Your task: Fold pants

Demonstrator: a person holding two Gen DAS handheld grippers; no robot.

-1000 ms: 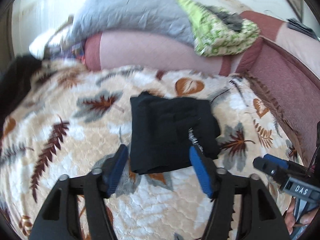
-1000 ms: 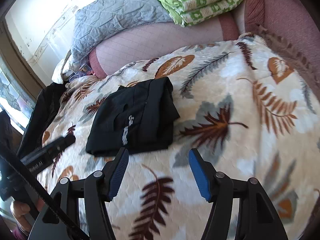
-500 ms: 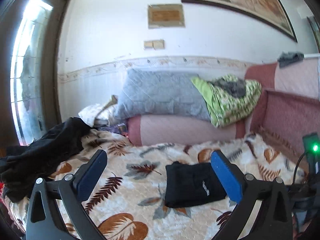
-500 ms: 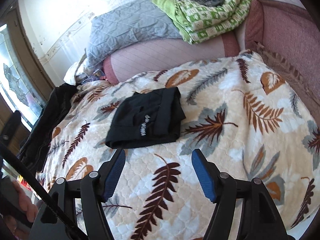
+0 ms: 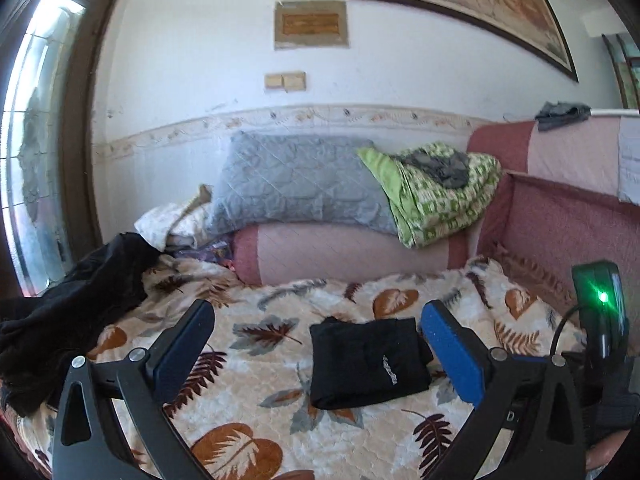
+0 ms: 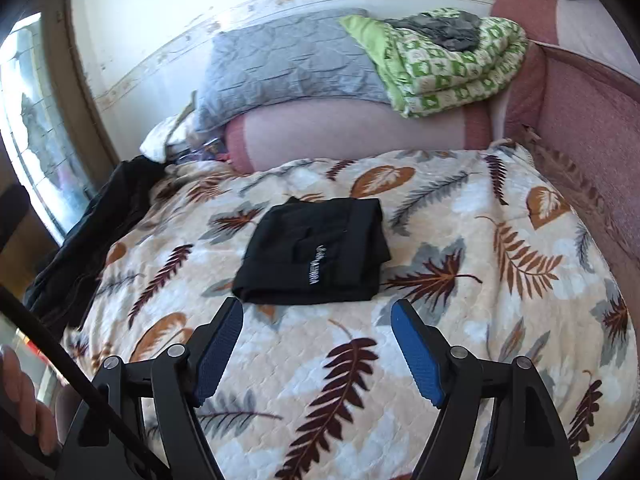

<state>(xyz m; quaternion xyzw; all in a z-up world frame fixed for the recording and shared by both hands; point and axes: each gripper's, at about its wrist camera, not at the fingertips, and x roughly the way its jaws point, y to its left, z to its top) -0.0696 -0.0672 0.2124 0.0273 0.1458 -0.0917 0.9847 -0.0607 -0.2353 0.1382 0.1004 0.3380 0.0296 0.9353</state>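
The black pants (image 5: 368, 362) lie folded into a compact rectangle on the leaf-patterned bedspread (image 5: 256, 404), with a small white logo facing up. They also show in the right wrist view (image 6: 316, 258). My left gripper (image 5: 316, 340) is open and empty, held well back from the pants and above the bed. My right gripper (image 6: 316, 344) is open and empty, just short of the near edge of the pants.
A pile of dark clothing (image 5: 72, 312) lies at the bed's left edge. A pink bolster (image 5: 348, 256), a grey quilt (image 5: 296, 184) and a green patterned blanket (image 5: 440, 196) line the back. A pink padded side (image 6: 588, 128) bounds the right.
Both grippers have drawn back and lifted away from the folded pants. The left view has tilted up to show the wall. The pants have not moved.
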